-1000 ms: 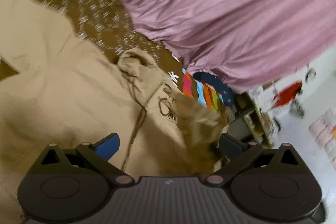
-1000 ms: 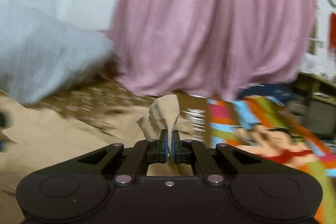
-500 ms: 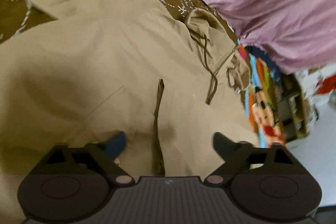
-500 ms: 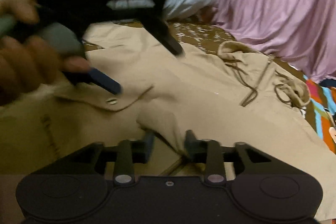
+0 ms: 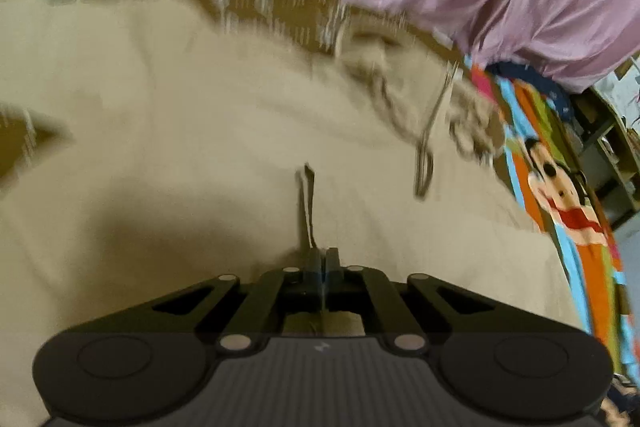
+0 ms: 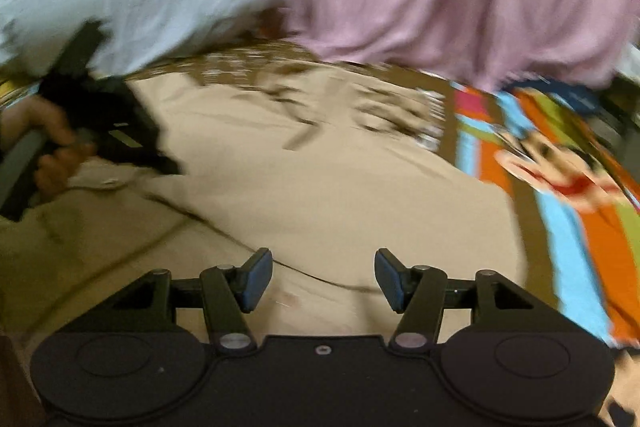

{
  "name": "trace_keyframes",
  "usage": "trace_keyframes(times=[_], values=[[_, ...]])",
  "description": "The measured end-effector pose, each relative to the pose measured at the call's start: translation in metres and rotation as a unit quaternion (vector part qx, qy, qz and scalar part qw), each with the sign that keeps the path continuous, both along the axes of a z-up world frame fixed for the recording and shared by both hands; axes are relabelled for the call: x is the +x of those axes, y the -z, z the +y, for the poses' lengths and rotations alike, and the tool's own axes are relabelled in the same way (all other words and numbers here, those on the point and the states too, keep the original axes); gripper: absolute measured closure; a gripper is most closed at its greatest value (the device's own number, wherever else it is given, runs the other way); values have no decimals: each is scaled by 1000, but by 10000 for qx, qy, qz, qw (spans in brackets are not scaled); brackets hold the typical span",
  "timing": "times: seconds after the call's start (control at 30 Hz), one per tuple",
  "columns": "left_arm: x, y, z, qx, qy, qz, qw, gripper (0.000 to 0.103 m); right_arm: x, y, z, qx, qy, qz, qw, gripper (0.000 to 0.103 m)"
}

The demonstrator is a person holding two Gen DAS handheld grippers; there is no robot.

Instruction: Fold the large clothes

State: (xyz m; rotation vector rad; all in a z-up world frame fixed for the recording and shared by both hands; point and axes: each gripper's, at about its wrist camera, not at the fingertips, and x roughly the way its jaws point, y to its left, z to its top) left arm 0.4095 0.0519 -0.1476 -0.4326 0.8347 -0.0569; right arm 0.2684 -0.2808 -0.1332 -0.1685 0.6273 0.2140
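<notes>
Left wrist view: left claw (image 5: 321, 263) has just clenched on the front opening edge of the beige coat (image 5: 168, 147), lower centre; matte woven cloth, drawcords upper right. Lift slowly, keeping the edge taut.

Right wrist view: right claw (image 6: 323, 281), released, jaws just opening, over the coat (image 6: 328, 195); seam between them.

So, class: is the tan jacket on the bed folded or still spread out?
Mostly spread. The jacket lies flat across the bed, hood and drawstrings showing, its front edge overlapped. The left gripper pinches its fabric; no finished fold shows.
</notes>
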Motion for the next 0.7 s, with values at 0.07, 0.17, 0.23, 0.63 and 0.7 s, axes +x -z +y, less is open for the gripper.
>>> trace_keyframes(times=[0.07,0.17,0.23,0.63,0.7], values=[[-2,-10,6,117,-79,-191,9997,103,7,-2,-25,102,418,-13,9991,42],[6,-4,8,283,130,67,9995,103,27,-2,-61,457,1015,87,9937,39],[6,2,8,368,137,146,9991,103,46,8,-76,522,1184,322,9911,32],[8,7,-29,1059,149,328,9937,103,80,46,-78,-1183,1181,-349,9853,101],[12,19,-34,1193,164,522,9913,103,77,48,-82,-1154,1274,-246,9848,101]])
